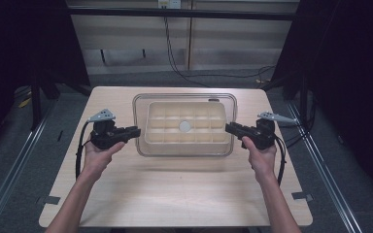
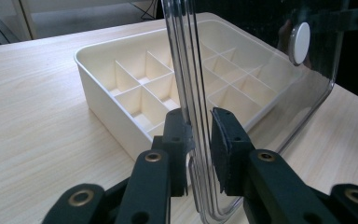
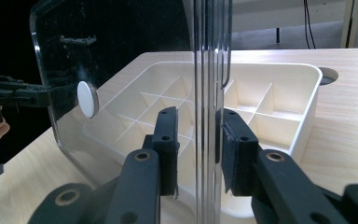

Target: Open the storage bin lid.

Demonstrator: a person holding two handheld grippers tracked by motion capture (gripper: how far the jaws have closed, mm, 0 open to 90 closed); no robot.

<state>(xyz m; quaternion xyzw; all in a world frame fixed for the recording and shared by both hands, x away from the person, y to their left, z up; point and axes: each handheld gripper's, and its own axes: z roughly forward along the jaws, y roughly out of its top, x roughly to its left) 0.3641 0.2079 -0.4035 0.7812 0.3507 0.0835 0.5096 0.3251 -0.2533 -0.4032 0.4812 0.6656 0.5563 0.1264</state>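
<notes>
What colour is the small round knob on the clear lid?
The knob on the clear lid is white; the right gripper view shows it best.

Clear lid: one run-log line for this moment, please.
left gripper: shut on clear lid | right gripper: shut on lid | lid held over divided tray

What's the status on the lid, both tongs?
Left tongs shut on clear lid, left edge. Right tongs shut on its right edge. Lid held level over cream divider tray, white knob centred. Nothing in the way on table.
</notes>
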